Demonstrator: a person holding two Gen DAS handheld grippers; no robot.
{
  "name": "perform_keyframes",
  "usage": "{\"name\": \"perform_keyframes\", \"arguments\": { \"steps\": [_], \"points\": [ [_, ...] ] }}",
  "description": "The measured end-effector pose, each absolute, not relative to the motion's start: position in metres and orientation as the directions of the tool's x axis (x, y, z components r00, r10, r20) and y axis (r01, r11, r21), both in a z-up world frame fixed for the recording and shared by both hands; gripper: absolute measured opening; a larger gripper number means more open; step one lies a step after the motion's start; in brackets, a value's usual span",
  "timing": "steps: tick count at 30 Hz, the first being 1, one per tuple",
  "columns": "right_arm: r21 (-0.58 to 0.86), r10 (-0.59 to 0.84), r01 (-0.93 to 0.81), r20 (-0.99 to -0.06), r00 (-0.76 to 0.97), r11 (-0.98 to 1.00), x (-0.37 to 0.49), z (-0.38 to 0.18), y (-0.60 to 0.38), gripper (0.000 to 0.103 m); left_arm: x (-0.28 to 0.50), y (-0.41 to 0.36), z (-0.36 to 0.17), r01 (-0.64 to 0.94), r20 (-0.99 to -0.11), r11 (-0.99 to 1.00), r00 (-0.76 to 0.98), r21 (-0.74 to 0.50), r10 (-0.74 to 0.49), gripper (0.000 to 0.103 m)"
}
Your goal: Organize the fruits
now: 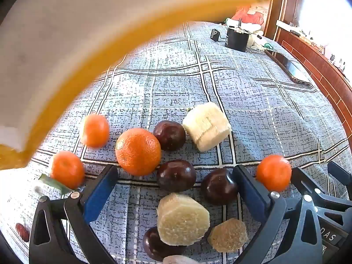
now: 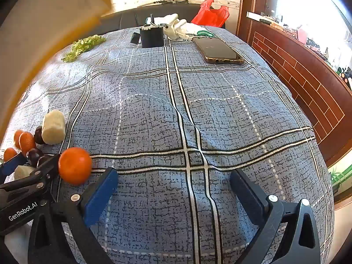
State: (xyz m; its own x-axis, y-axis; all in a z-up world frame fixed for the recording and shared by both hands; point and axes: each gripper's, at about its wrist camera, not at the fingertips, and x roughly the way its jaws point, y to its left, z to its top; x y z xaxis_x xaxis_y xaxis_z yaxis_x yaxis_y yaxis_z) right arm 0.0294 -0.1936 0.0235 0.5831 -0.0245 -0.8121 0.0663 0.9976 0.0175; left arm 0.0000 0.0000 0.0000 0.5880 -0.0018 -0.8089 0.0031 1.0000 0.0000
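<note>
at the far left of the left wrist view a blurred white bowl with an orange rim hangs tilted above the blue checked cloth. below it the fruit lies scattered: small round orange mandarins, a larger round orange, dark glossy plums and pale peeled banana chunks. the left gripper stands with its blue pads wide apart, holding nothing, a plum and a banana chunk lying between them. one more mandarin rests just beside the right gripper, whose jaws are likewise spread and empty over bare cloth. to do the pick well, the left gripper should probably centre on one round fruit, close gently across its widest part, and keep neighbours from rolling away.
</note>
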Motion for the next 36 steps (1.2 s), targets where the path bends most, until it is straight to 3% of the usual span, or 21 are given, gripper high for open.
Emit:
{"name": "perform_keyframes", "arguments": {
  "steps": [36],
  "points": [
    [0.015, -0.025, 0.067, -0.826, 0.563, 0.998, 0.0297, 0.0237, -0.1939, 0.103, 0.0006, 0.0011, 0.0005, 0.001, -0.808, 1.000, 0.589, 0.001, 0.000, 0.103]
  ]
}}
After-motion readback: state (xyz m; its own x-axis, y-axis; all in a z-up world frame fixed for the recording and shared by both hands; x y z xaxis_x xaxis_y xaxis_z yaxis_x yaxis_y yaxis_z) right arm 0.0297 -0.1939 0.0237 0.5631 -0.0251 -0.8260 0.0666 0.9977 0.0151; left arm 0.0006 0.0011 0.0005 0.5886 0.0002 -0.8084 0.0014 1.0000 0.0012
